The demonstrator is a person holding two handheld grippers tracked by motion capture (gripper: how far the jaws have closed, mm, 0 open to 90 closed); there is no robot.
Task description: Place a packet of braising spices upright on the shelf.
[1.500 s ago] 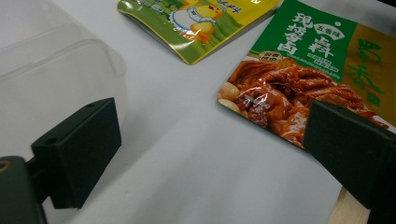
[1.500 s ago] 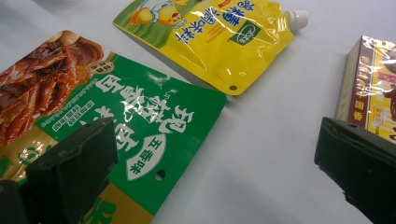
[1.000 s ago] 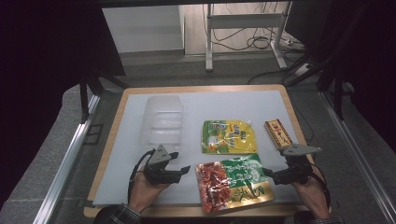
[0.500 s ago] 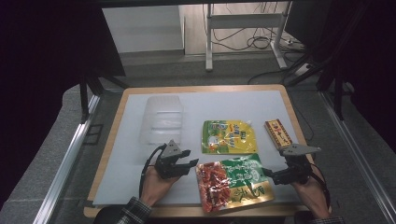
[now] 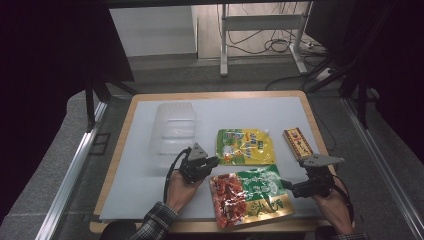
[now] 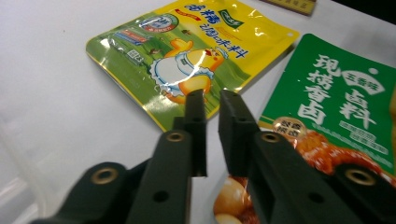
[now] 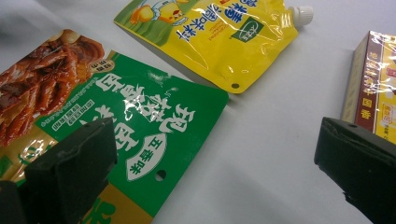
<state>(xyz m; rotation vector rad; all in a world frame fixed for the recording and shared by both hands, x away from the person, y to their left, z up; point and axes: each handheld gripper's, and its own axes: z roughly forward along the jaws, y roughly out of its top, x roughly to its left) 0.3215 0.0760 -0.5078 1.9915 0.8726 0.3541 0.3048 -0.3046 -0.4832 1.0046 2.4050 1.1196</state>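
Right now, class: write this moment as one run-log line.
left tongs: just closing, nearly shut, nothing between, near yellow pouch | right tongs: open, at green pouch edge | clear tray: untouched

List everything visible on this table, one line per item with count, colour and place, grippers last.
yellow spout pouch: 1, yellow and green, centre of board.
green pouch: 1, green, red and gold, near edge, between the grippers.
box: 1, brown and yellow, right side.
clear plastic container: 1, transparent, left of the pouches.
white board: 1, white, on the wooden table.
left gripper: 1, black, jaws nearly together, nothing between them, by the yellow pouch's corner.
right gripper: 1, black, jaws wide, at the green pouch's right edge.
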